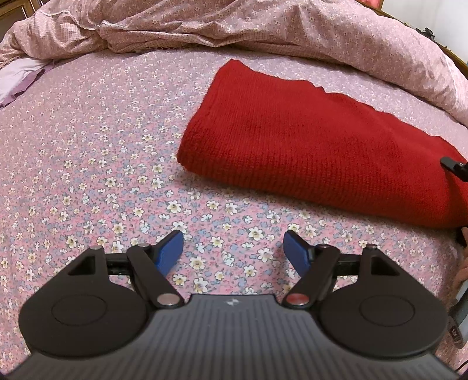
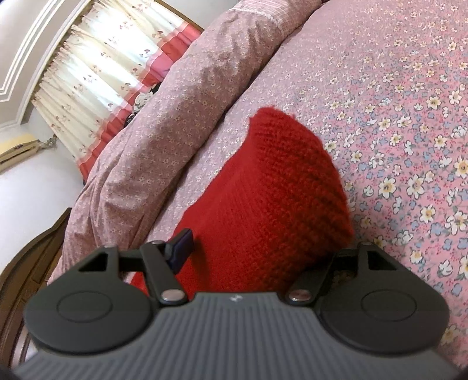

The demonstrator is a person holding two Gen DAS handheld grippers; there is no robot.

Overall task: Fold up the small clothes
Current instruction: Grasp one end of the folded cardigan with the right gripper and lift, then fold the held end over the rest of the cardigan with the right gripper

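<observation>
While left fingers gape, right gripper straddles sweater.

Bed, pink floral sheet; folded red knit garment on it, bunched quilt behind.

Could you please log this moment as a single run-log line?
left gripper: open, empty, over bedsheet | right gripper: open, astride red knit garment edge | garment: folded, flat | duvet: bunched behind
</observation>
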